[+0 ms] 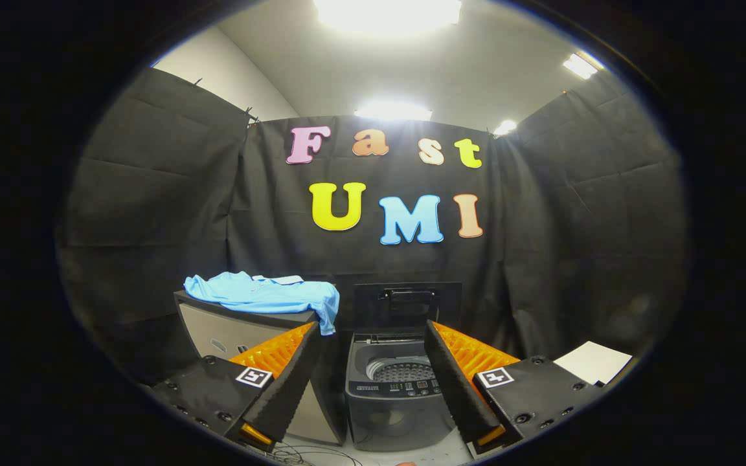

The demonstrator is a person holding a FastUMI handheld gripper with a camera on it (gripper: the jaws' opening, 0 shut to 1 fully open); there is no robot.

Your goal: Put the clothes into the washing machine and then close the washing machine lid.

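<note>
My tongs [373, 330] are spread wide and grip nothing; the two fingers [292, 378] reach forward with a broad gap between their tips. Through that gap, just ahead of me, I see the washer [394, 395], a small grey top-loader standing on the floor. Its lid [407, 305] is up, upright at the back against the black cloth wall [153, 213], with a dark handle near its top edge. The tub [402, 370] is open to me, and I can make out its perforated metal bottom; I can see no cloth in it. A strip of buttons runs along the washer's front rim. Just beside the washer, on its left, stands a grey cabinet [217, 333], and its top serves as a worktop. The shirt [266, 294], light blue with a collar, lies spread flat over that top, and one corner of it hangs down over the cabinet's right edge, close to the washer's raised lid. The shirt sits beyond my left finger, well apart from the tips. Off to the right, past my right finger, a white sheet [593, 361] lies on a dark surface. Some thin cables [308, 454] trail on the floor below the cabinet.
</note>
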